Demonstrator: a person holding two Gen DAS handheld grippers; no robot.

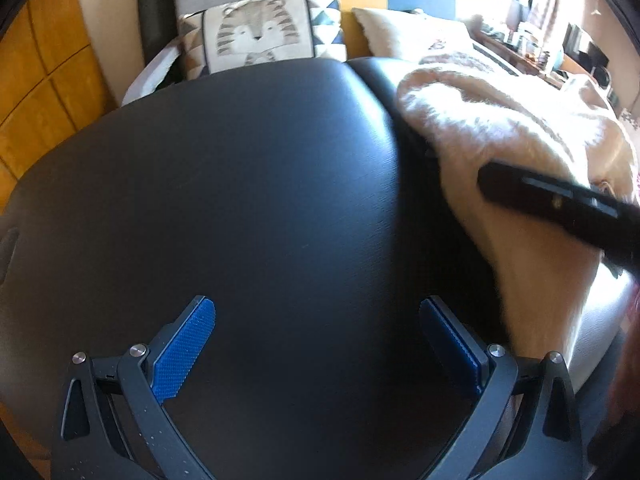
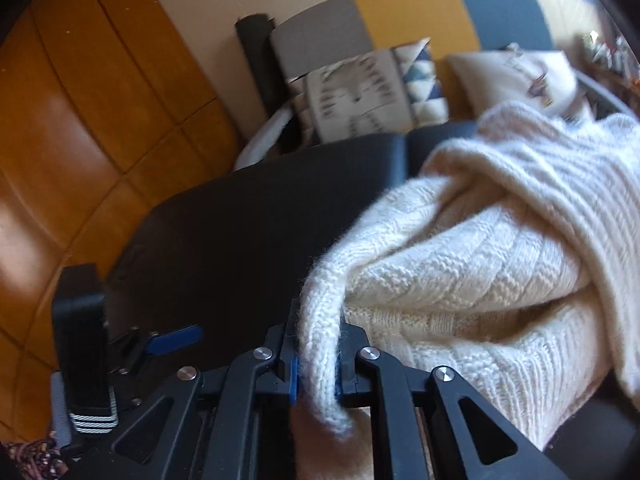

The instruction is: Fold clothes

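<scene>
Cream knit sweater (image 2: 480, 248), chunky ribbed/cable texture, fuzzy yarn, lies bunched in loose folds on rt side of dark surface (image 1: 240, 184); not flat, layers overlap w/ a ribbed panel draped over the top. One narrow ribbed edge strip is pulled out from the heap toward the near side, lifted off the surface and curling at its end. Far part sunlit, detail washed out in left wrist view.

sweater (image 2: 480, 248): fuzzy cream knit wool | table (image 1: 240, 180): matt black, fine-grained | floor (image 2: 80, 120): glossy wood
</scene>
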